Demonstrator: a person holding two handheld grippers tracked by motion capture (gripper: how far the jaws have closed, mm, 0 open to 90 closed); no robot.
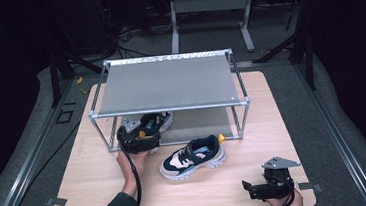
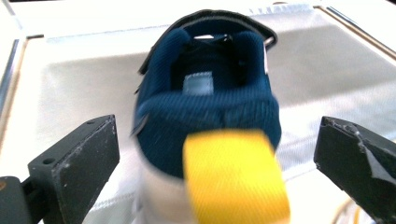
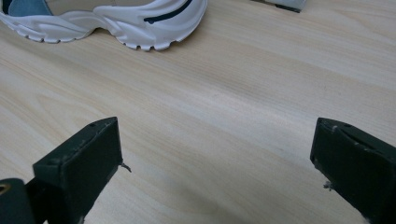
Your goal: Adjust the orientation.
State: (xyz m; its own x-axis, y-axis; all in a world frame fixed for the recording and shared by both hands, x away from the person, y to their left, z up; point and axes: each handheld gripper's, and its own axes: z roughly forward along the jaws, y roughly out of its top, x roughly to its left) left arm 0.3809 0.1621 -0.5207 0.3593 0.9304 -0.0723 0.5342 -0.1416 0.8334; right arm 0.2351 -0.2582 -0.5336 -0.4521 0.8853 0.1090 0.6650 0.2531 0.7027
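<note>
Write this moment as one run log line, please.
left tool: open, around heel of navy shoe on lower shelf | right tool: open, over wooden table | second navy-white shoe: on table

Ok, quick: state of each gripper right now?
Left gripper: open, jaws either side of the shoe's heel, not gripping.
Right gripper: open, empty, over the table.

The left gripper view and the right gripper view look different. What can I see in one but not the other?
The left gripper view alone has the navy shoe's heel with its yellow fabric pull loop, sitting on the pale grey shelf mat between the open left tool.

The right gripper view alone has the bare light wooden tabletop and the chunky white sole of another shoe, beyond the open right tool.

Both show two black jaws set wide apart.
</note>
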